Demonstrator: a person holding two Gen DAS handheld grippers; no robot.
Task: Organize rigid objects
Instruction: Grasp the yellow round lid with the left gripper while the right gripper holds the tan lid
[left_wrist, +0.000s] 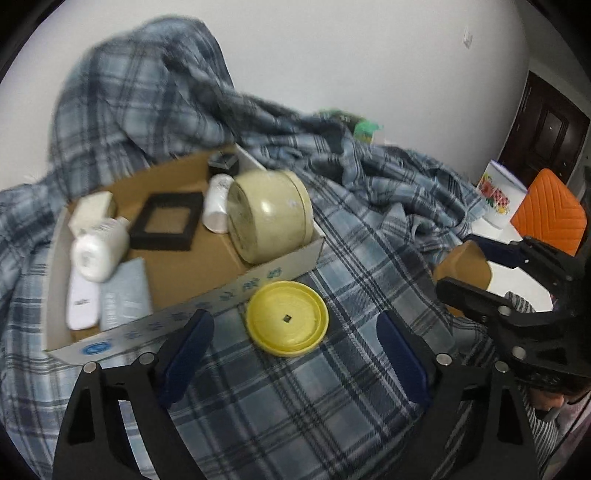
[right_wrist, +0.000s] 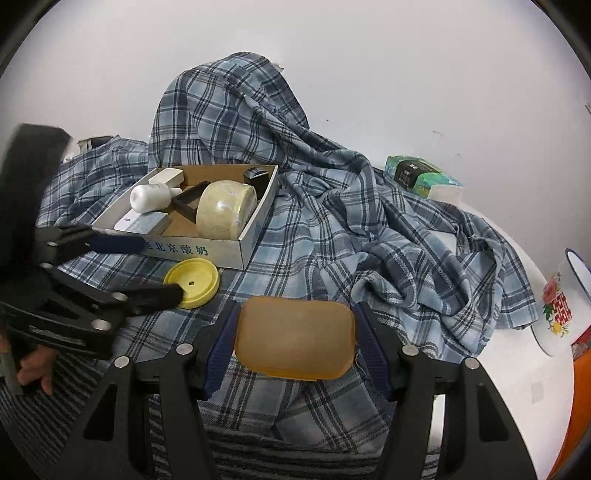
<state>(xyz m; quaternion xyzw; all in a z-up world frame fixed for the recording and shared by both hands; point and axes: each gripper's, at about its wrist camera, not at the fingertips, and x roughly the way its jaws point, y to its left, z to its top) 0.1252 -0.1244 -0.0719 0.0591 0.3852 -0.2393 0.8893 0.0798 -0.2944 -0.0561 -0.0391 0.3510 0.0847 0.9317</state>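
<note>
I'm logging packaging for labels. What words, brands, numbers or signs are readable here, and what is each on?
"北京酸奶", blue print on the front wall of the shallow white cardboard box; a character before it is hidden by the left gripper.
Red Chinese-style emblem with flowers on the white enamel mug: not readable.
Dark label on the green tissue pack: too small.
Print on the flat white box: too small.

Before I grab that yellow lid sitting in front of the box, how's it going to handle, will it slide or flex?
The yellow lid looks like thin rigid plastic, so probably light and stiff. It lies flat, rim up, on soft plaid cloth, so a push may drag the cloth rather than slide it. Its shallow rim gives the open left claw little to pinch; it could slip.
</note>
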